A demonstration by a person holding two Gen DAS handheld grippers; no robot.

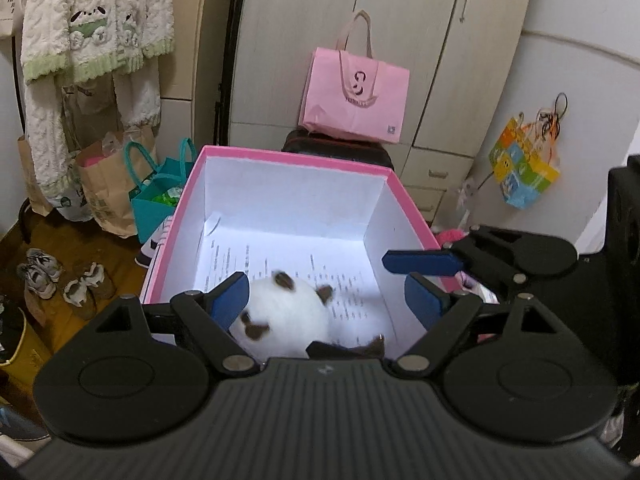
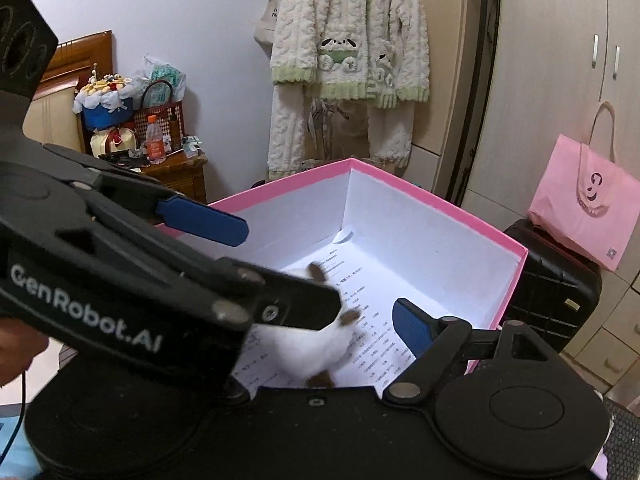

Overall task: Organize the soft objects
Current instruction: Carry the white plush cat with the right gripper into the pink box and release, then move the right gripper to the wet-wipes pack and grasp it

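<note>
The left gripper [image 1: 326,300] fills the foreground of its own view, black body below, blue pads ahead, jaws spread wide and pinching nothing. Between and below them lies a white plush toy [image 1: 286,314] with brown patches, blurred, resting on the printed paper sheet [image 1: 352,280] that covers the floor of the pink box [image 1: 288,156]. The left blue pad sits just beside the toy; whether it touches cannot be told. The toy lies in the near part of the box, close to the near wall.

Going left to right in the left wrist view: shoes [image 1: 40,276] on the wooden floor, brown paper bags [image 1: 102,188] and a teal bag [image 1: 154,196] beside the box's left wall, a fluffy white garment [image 1: 92,20] with green trim hanging above them, then the box, a pink tote bag [image 1: 356,92] on a dark suitcase [image 1: 340,150] behind it against the wardrobe [image 1: 400,40], and at the right the right gripper [image 1: 424,276], over the box's right wall.

In the right wrist view the left gripper's black body crosses the left half and hides much of the toy [image 2: 316,356]. The right gripper [image 2: 324,276] stands with its jaws spread, nothing between its pads, held over the open box [image 2: 516,280]. A bedside cabinet [image 2: 180,172] with a bottle [image 2: 154,140] and a bouquet [image 2: 104,96] stands at far left.
</note>
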